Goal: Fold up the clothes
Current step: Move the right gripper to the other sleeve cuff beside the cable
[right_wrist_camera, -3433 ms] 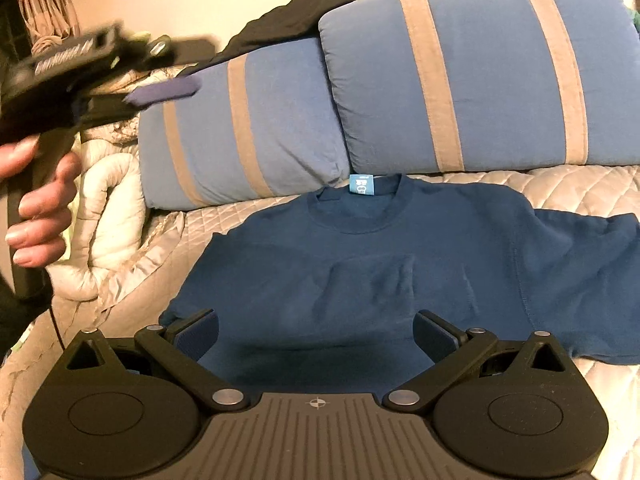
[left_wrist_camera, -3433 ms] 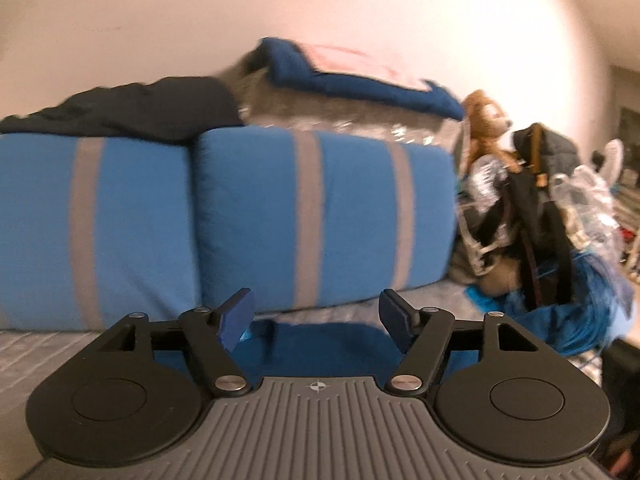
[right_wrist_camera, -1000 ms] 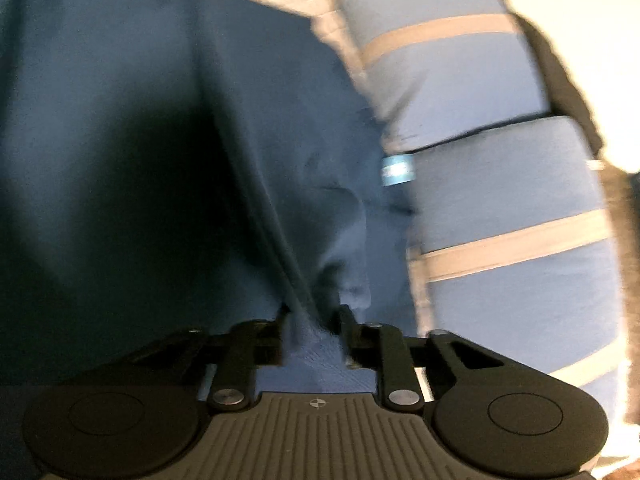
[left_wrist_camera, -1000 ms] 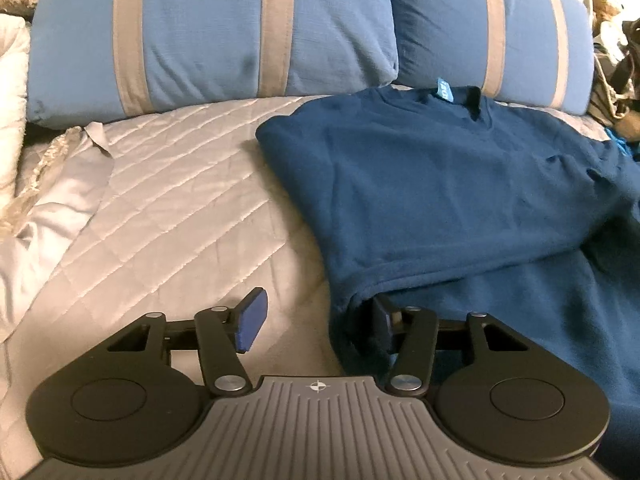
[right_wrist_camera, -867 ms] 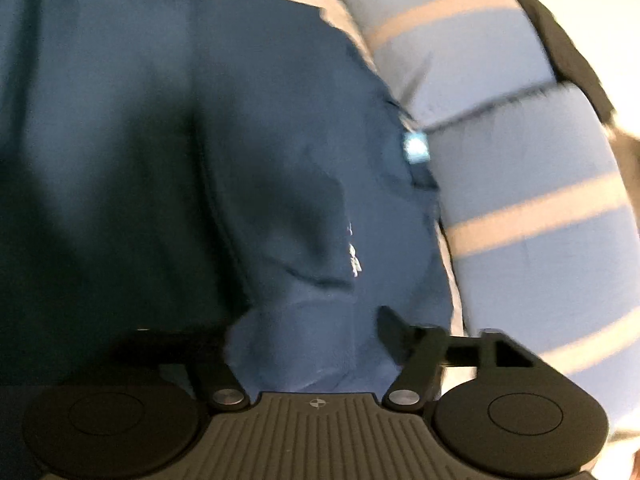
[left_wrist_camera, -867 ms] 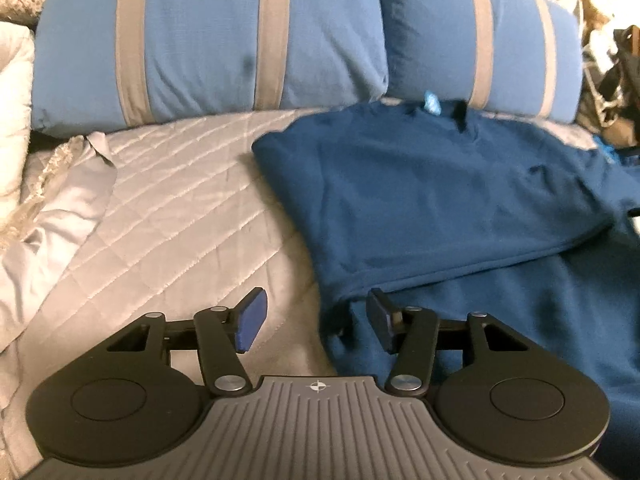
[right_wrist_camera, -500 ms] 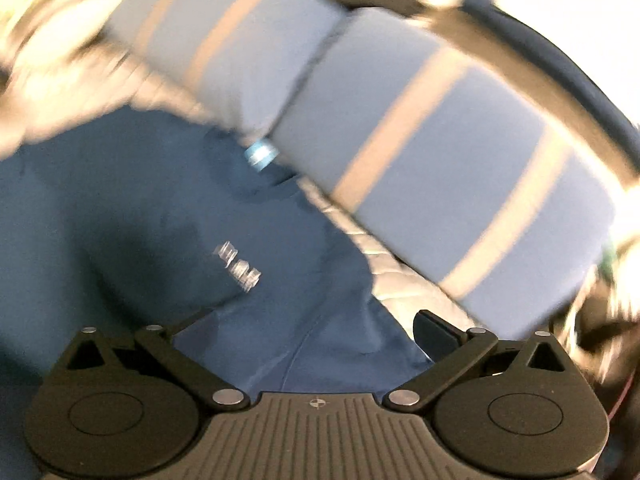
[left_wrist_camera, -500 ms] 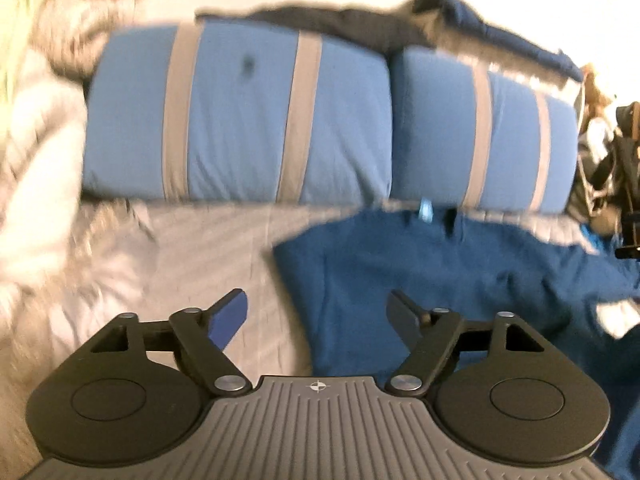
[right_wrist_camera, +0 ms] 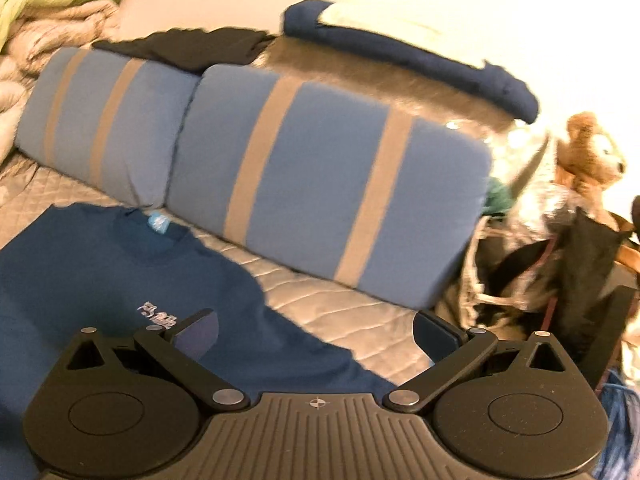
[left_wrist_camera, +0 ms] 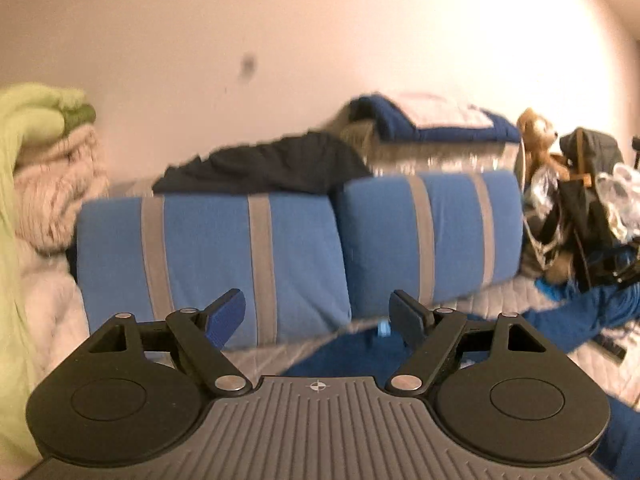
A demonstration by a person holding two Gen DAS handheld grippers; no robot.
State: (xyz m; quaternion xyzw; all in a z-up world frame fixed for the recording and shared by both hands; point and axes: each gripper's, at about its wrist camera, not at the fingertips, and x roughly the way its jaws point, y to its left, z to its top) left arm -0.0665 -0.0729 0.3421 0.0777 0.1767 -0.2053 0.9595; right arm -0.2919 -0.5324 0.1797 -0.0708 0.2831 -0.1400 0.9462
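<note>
A dark blue T-shirt point(right_wrist_camera: 92, 272) lies on the quilted bed point(right_wrist_camera: 320, 300), its collar with a light blue tag toward the pillows and a small white print showing where a sleeve is folded in. My right gripper point(right_wrist_camera: 316, 330) is open and empty, raised above the shirt's right edge. My left gripper point(left_wrist_camera: 318, 316) is open and empty, lifted and pointing at the pillows; only a strip of the shirt point(left_wrist_camera: 352, 352) shows below it.
Two blue pillows with tan stripes point(right_wrist_camera: 320, 184) stand along the wall, with dark clothes point(left_wrist_camera: 264, 168) on top. Rumpled blankets point(left_wrist_camera: 36, 184) are piled at left. A teddy bear point(right_wrist_camera: 588, 152) and bags point(right_wrist_camera: 560, 280) crowd the right side.
Both grippers have let go of the shirt, opened wide and lifted away from it. The shirt's sides now lie folded inward on the bed.
</note>
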